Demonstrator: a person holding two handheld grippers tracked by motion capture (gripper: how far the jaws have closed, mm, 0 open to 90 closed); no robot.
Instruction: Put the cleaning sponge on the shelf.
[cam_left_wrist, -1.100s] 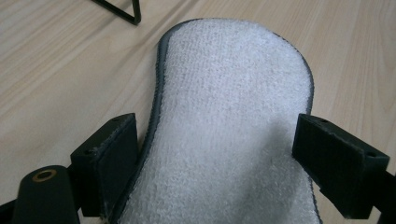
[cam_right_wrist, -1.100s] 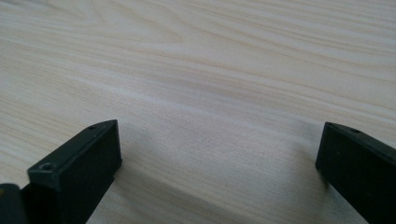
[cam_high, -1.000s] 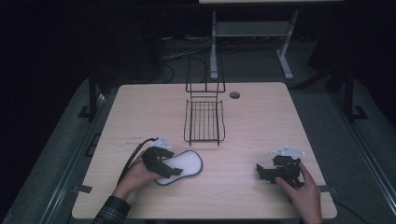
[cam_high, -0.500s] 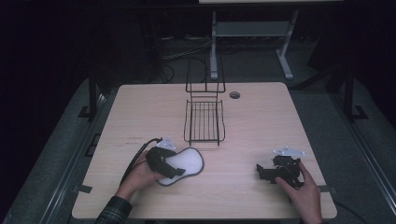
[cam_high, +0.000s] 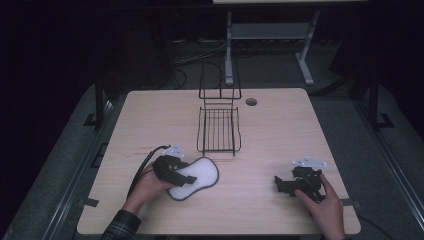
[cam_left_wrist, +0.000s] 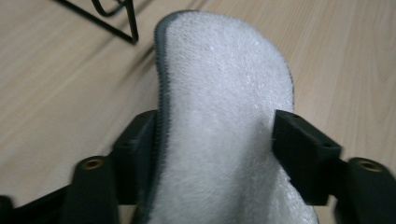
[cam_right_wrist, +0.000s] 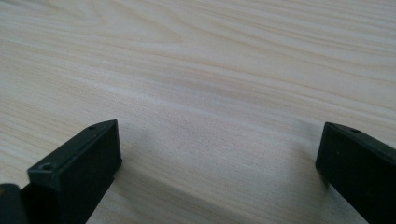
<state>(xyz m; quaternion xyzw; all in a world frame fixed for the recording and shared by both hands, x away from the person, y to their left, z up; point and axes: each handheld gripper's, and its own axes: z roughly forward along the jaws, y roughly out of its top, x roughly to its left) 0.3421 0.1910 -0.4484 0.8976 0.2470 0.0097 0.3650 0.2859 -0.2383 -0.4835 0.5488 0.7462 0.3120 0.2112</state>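
A: Near the front-left corner of the tabletop (cam_high: 280, 125), a white pad with a dark stitched rim (cam_high: 197, 176) is pinched between the jaws of the left gripper (cam_high: 176, 175), the soft body bulging between them. What risk is judged here?

B: Slippage. The pad (cam_left_wrist: 219, 107) is gripped at one end only and is limp, so it may sag or fold if lifted, and its free end could be caught on the wire rack (cam_high: 218, 129) at the middle of the tabletop.

A: And the right gripper (cam_high: 286, 185)?

B: It is held near the front-right corner, jaws spread wide over bare wood (cam_right_wrist: 224, 84), nothing between them.

A: The surroundings?

B: Pale wood grain is seen underneath; the room beyond is dark, with cables and a stand on the floor.
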